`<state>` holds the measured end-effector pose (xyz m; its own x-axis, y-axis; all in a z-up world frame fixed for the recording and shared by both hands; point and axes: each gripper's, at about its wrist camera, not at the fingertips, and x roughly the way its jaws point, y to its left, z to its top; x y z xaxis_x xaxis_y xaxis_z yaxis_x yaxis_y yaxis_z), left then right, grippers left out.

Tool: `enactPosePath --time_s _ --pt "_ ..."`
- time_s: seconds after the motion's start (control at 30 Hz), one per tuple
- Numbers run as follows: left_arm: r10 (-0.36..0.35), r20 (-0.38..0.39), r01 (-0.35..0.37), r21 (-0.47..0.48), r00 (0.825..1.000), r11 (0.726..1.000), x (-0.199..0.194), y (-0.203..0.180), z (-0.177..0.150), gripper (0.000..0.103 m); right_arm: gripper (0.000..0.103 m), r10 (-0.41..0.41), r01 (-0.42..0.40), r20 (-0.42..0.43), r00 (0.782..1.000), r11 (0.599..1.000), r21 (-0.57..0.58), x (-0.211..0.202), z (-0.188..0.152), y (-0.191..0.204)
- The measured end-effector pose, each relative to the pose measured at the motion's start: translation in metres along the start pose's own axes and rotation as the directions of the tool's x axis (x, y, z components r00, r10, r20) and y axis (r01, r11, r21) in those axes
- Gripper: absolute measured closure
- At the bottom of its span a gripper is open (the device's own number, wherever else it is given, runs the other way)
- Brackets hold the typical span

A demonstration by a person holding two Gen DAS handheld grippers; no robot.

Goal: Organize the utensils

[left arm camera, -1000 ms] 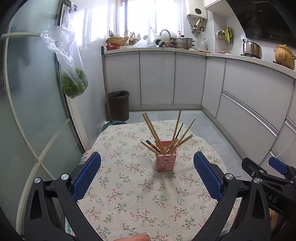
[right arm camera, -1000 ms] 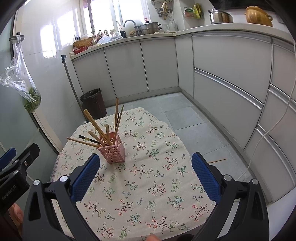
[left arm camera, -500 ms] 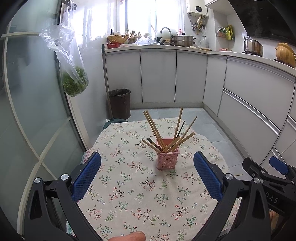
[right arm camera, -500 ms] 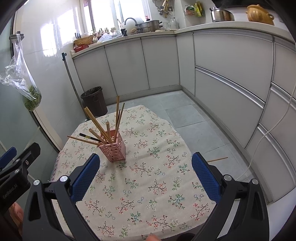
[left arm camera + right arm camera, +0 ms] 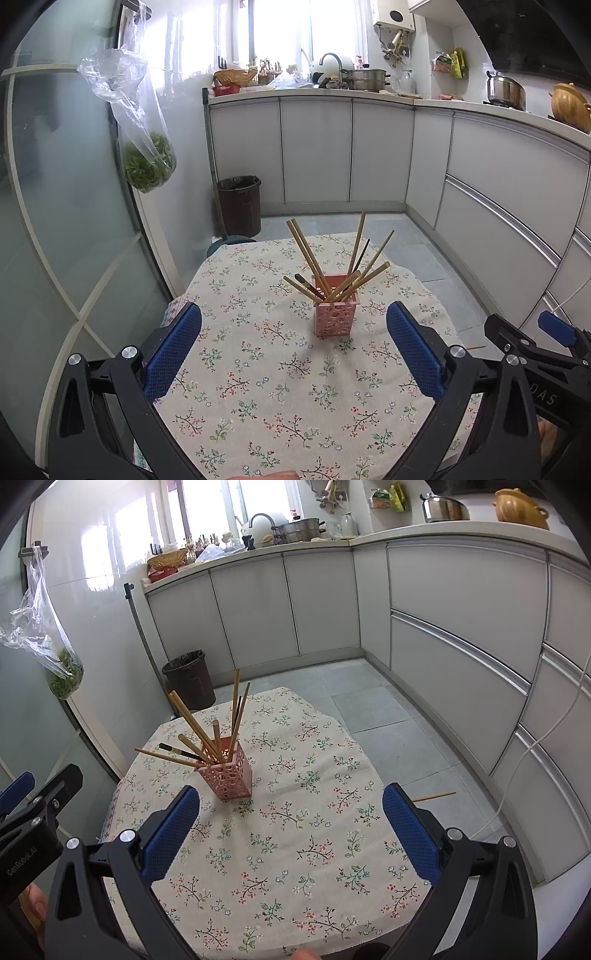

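**Both grippers drawn back from the filled chopstick holder**

Compared with one second ago, both cameras have tilted and pulled back a little — the pink perforated plastic holder [image 5: 336, 318] now sits higher and slightly farther in the left wrist view, and more of the kitchen counter is visible. Nothing on the table itself has changed place.

The holder stands upright on the round table with the floral cream tablecloth [image 5: 280, 384], a little beyond its middle. A bundle of light wooden chopsticks [image 5: 314, 258] and a dark chopstick with black handle [image 5: 181, 752] lean out of it in all directions. The left gripper [image 5: 293, 347] has its blue pads wide apart and holds nothing; the right gripper [image 5: 291, 829] is likewise spread and empty. Both hover above the near side of the table, well apart from the holder.

One thin wooden stick [image 5: 434, 796] lies on the grey floor tiles beside the table, so the task seems almost finished but perhaps not fully.

To do the remaining step well, I would judge: lower the right gripper to the floor stick, close on its middle so it does not swing, then bring it over the holder and enter it steeply — the leaning chopsticks leave little room, and a side push could tip the light holder
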<state>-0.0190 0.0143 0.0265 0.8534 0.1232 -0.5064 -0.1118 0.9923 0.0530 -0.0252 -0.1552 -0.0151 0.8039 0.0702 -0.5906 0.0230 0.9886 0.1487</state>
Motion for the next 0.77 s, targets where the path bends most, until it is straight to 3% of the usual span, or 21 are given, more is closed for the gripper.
enactPosePath --time_s 0.27,0.4,0.43,0.53,0.63,0.77 --pt "0.01 0.019 -0.01 0.015 1.0 1.0 -0.0004 -0.0018 -0.0019 0.008 0.006 0.002 -0.002 -0.004 1.0 1.0 0.001 0.0002 -0.0002 0.0004" --pt "0.005 0.032 -0.006 0.025 0.999 1.0 -0.0019 -0.0026 -0.004 0.027 0.006 0.007 -0.007 -0.019 1.0 1.0 0.014 0.0028 -0.0011 -0.0016" --pt "-0.002 0.025 0.002 0.025 1.0 1.0 -0.0007 -0.0029 -0.0043 0.027 0.006 0.009 -0.009 -0.022 1.0 1.0 0.016 0.0033 -0.0014 -0.0016" --pt "-0.011 0.017 0.01 0.026 1.0 1.0 0.0013 -0.0032 -0.0038 0.025 0.006 0.006 -0.006 -0.016 1.0 1.0 0.009 0.0028 -0.0009 0.0" --pt "-0.013 0.01 0.013 0.02 1.0 1.0 0.0007 -0.0034 -0.002 0.012 0.006 0.002 -0.002 -0.012 1.0 1.0 0.009 0.0023 -0.0008 -0.0009" --pt "-0.003 0.013 0.003 0.012 1.0 1.0 -0.0005 -0.0023 -0.0018 0.01 0.006 0.002 -0.002 -0.016 1.0 1.0 0.014 0.0034 -0.0008 -0.0023"
